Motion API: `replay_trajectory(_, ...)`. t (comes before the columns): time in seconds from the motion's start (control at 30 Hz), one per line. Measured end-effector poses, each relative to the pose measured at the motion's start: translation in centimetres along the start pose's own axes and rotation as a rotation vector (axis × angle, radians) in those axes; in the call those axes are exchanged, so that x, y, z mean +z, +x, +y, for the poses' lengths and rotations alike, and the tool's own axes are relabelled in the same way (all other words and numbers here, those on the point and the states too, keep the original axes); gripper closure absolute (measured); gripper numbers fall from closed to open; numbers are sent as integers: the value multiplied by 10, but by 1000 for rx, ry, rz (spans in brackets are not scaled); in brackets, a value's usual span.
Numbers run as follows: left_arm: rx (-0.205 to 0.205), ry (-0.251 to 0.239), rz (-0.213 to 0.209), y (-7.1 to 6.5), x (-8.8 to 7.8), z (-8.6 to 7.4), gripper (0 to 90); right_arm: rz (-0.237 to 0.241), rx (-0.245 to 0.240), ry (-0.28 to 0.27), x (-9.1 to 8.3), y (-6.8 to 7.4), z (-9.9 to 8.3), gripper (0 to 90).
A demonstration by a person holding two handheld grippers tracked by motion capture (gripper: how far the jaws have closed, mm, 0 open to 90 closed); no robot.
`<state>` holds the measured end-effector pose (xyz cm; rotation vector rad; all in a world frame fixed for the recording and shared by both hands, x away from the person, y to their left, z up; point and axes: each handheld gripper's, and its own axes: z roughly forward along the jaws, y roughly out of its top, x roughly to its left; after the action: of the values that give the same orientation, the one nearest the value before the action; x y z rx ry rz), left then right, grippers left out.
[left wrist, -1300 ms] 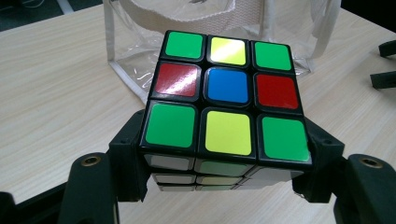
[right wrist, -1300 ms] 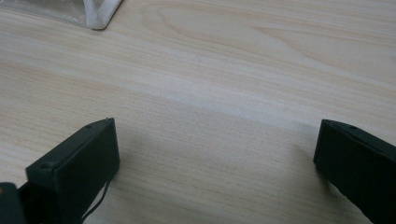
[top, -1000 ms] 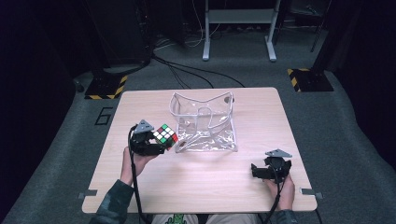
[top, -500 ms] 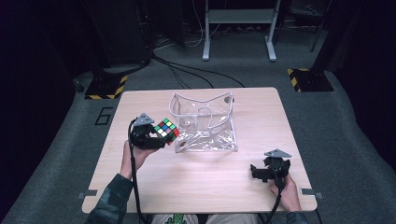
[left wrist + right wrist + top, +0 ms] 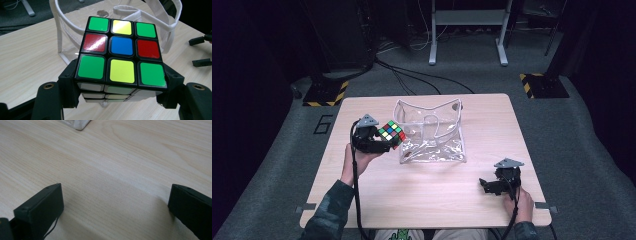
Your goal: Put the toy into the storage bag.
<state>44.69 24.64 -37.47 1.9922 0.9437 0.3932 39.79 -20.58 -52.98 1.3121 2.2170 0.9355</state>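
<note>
Wooden worktop (image 5: 422, 200) carries a clear bag (image 5: 432, 132) at centre frame, the left tool (image 5: 382, 142) clamped on a puzzle cube (image 5: 392, 134) just left of it, the right tool (image 5: 486, 186) spread apart lower right.

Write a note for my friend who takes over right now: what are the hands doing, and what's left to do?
Left gripper: shut on the Rubik's cube, lifted beside the clear plastic bag's left edge.
Right gripper: open, holding nothing, low over the wooden table near its right front corner.
Bag: standing mid-table, mouth open, white handles up.
Done: cube picked up.
Left, probably: carry the cube over the bag's mouth and release it inside.
</note>
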Motion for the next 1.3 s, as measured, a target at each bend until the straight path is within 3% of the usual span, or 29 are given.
replay_trajectory(0.37, 12, -6, -4, 0, -4, 17, 334, 40, -40, 2, 8, -5, 8, 0)
replay_trajectory(0.63, 8, -35, 3, 2, -8, 29, 335, 46, -36, 4, 9, -7, 9, 0)
replay_trajectory(1.3, 13, -23, 19, 9, 0, 63, 334, 49, -44, 3, 10, -8, 10, 0)
